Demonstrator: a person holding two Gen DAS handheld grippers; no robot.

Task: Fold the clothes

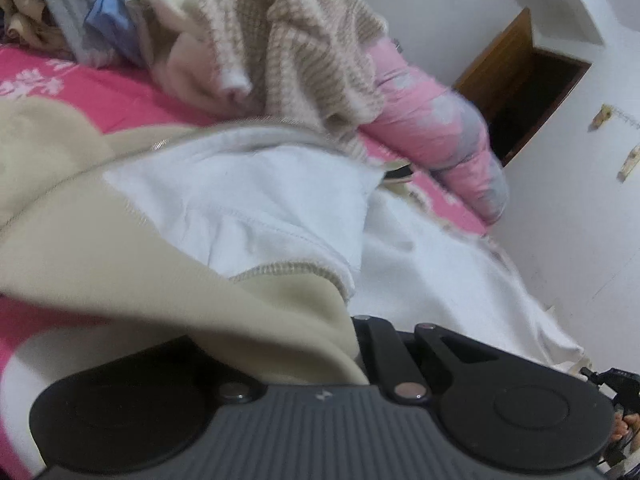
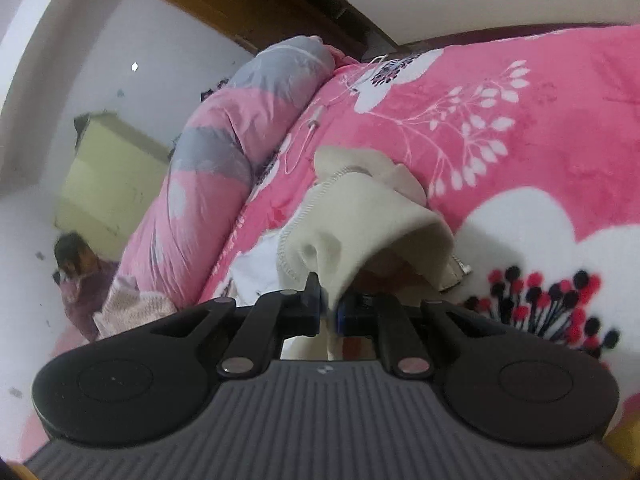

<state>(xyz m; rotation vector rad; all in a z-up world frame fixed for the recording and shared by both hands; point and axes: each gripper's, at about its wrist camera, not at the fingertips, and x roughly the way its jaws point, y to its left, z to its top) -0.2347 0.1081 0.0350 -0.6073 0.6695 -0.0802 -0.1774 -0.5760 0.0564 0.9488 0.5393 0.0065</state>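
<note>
Cream hooded jacket with a white lining lies spread over the pink flowered blanket on the bed, and both grippers have hold of it. In the left wrist view the beige cloth comes down over the left gripper and covers one of its fingers, so the tips are hidden; the jaws are closed tight, and the cloth seems to be caught between them. In the right wrist view the right gripper is closed on a fold of the same cream cloth, which rises from between the two black fingers and bulges out just in front of them. A zipper end of the jacket hangs at the right of this fold. Behind the jacket, in the left view, a beige striped knit sweater lies on top of a pile of other clothes. A rolled pink and grey quilt lies along the far edge of the bed, next to the white wall. A thin white cable lies on the blanket near the quilt.
</note>
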